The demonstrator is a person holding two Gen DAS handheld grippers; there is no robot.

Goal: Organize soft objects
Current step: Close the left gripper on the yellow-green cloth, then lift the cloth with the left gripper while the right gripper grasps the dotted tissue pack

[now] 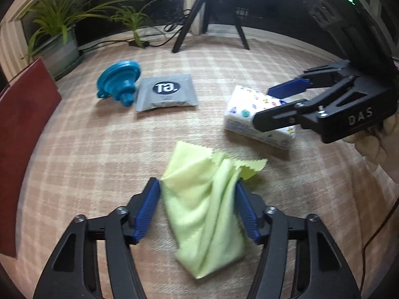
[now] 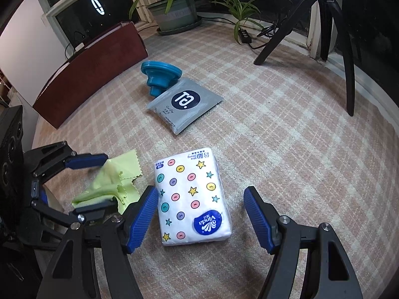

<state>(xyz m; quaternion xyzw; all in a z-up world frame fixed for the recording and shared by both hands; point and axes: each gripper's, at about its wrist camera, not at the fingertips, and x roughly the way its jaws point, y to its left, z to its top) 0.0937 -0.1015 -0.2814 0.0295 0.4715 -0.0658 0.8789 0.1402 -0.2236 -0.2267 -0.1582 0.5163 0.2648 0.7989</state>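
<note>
In the left wrist view, a dark red box (image 1: 25, 114) stands at the left edge, a teal funnel (image 1: 119, 82) and a grey packet (image 1: 165, 92) lie side by side in the upper middle of the checked cloth (image 1: 99, 154), and the crumpled light green cloth (image 1: 204, 204) lies at lower centre between the blue pads of the left gripper (image 1: 198, 186), which touch it on both sides and grasp it. Toward the upper right, the right gripper (image 2: 200, 194) stands released: the tissue pack (image 2: 192, 196) lies between its fingers, the left pad just beside the pack's edge and the right pad well apart from it.
</note>
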